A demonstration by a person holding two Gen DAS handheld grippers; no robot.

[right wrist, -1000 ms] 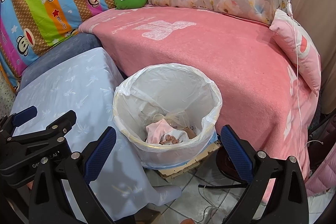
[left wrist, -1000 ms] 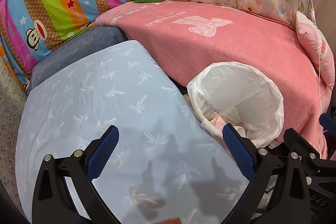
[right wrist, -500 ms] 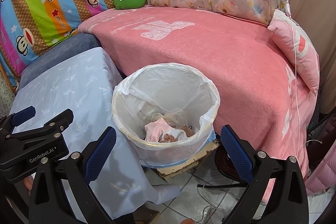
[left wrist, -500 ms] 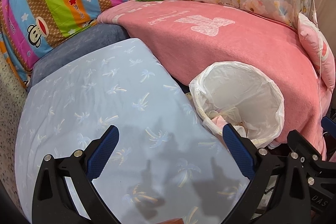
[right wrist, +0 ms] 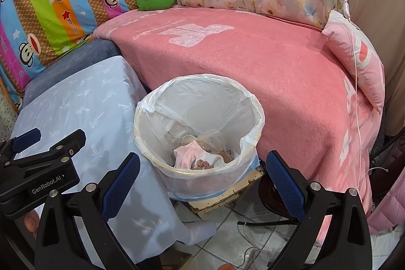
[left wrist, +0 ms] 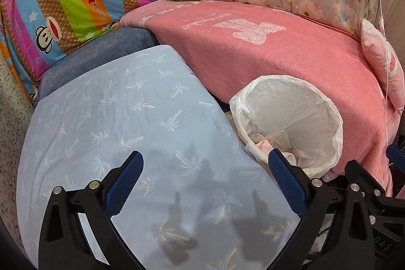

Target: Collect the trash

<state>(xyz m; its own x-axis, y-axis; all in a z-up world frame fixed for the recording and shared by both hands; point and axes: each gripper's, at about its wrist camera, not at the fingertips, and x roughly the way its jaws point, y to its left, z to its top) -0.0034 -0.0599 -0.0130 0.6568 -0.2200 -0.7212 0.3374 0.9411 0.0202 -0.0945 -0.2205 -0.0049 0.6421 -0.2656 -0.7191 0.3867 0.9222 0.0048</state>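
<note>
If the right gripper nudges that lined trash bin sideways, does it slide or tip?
Probably tips or skids easily: the trash bin looks like thin plastic holding only a few light scraps, so likely light. It seems perched on a small board, not the floor. The loose liner would likely crumple under the right gripper.

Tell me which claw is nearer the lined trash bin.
Right. The right claw is open directly in front of the trash bin; the left claw is open over the blue tablecloth, bin to its right.
</note>
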